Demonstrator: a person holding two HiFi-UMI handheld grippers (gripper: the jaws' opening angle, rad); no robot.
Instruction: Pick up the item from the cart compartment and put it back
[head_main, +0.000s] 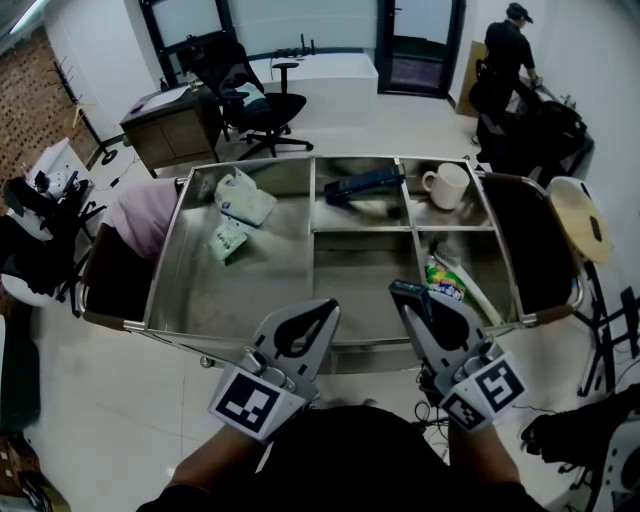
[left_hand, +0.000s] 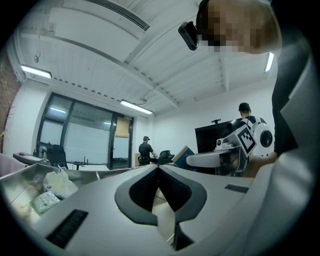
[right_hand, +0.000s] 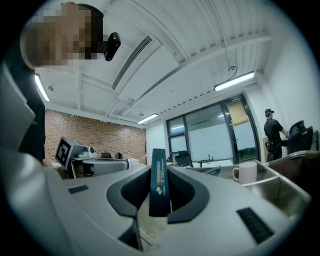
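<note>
The right gripper (right_hand: 159, 169) clamps a slim dark blue flat box (right_hand: 159, 192) upright between its pads. Beside it, the left gripper (left_hand: 159, 169) is closed on nothing. Just ahead of the jaws stands the compartmented stainless steel cart (head_main: 260, 300), its colourful packet (head_main: 445, 283) nearest. The pick looks done; what remains is lowering the box into a compartment and letting go.

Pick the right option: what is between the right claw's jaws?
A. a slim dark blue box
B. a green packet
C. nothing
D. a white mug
A: the right claw is shut on a slim dark blue box, seen edge-on in its own view, while the white mug stands in the cart.
</note>
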